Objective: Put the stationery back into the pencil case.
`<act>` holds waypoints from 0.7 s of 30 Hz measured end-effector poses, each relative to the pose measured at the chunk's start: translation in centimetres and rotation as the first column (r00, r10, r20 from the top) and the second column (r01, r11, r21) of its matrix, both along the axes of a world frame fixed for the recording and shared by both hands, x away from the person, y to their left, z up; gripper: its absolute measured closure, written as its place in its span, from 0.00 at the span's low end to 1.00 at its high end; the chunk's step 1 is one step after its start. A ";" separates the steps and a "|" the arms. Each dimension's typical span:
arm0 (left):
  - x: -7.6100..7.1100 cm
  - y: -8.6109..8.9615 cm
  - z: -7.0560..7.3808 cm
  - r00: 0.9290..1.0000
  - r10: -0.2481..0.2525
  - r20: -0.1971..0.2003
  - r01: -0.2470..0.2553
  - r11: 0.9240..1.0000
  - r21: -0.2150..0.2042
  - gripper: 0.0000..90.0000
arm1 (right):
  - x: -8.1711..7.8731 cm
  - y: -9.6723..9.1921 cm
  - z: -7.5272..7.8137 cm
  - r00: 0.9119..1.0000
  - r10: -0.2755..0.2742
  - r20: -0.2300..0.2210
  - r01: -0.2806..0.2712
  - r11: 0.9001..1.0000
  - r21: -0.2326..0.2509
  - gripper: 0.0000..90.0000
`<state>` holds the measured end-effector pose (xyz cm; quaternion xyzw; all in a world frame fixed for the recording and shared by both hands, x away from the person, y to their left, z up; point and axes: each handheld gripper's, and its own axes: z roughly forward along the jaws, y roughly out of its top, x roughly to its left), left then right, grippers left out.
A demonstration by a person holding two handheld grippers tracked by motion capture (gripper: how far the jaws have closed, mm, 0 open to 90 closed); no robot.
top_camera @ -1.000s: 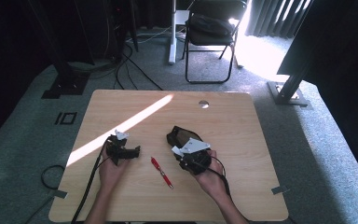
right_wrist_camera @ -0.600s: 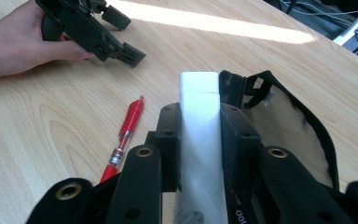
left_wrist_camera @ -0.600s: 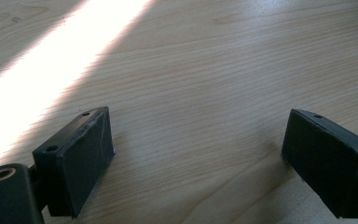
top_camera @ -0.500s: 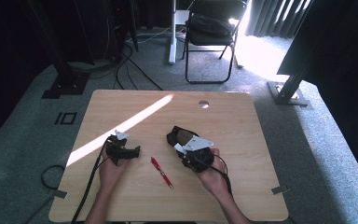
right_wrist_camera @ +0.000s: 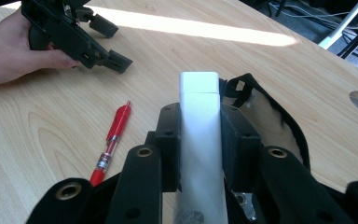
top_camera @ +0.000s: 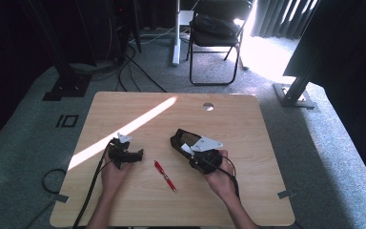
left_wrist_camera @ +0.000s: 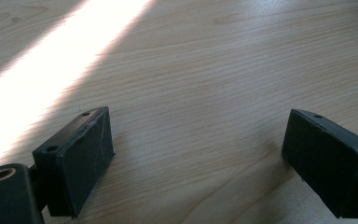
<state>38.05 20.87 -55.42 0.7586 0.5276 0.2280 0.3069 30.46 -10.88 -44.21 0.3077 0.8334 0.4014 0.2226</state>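
The wooden bench point(top_camera: 248, 191) has wide bare surface on its far half and along its right side, crossed by a slanting stripe of sunlight; a round cable hole point(top_camera: 208, 106) sits near the far edge, and a folding chair point(top_camera: 217, 28) stands on the floor beyond. Right of centre lies a black pouch point(top_camera: 183, 140), its mouth open, well inside every edge. The right hand-held gripper point(right_wrist_camera: 200, 135) is clamped on a white rectangular tube point(right_wrist_camera: 199, 116), smooth and flat-sided with a square end, held over the pouch's opening; small grey print near its lower end is too blurred to read. The left hand-held gripper point(left_wrist_camera: 198, 158), left of centre, has its jaws wide apart over bare wood. Between the two, nearer the person, lies a red pen point(top_camera: 165, 176), apart from both.
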 end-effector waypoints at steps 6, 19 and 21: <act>0.0 0.0 0.0 1.000 0.000 0.000 0.000 1.000 0.000 0.10 | 0.3 -0.3 0.2 1.000 -0.010 0.001 0.010 1.000 0.004 0.79; 0.0 0.0 0.0 1.000 0.000 0.000 0.000 1.000 0.000 0.10 | 1.0 -0.9 0.3 0.999 -0.032 -0.003 0.032 0.999 0.008 0.79; 0.0 0.0 0.0 1.000 0.000 0.000 0.000 1.000 0.000 0.10 | 1.2 -1.0 0.3 0.999 -0.033 -0.002 0.033 0.999 0.006 0.79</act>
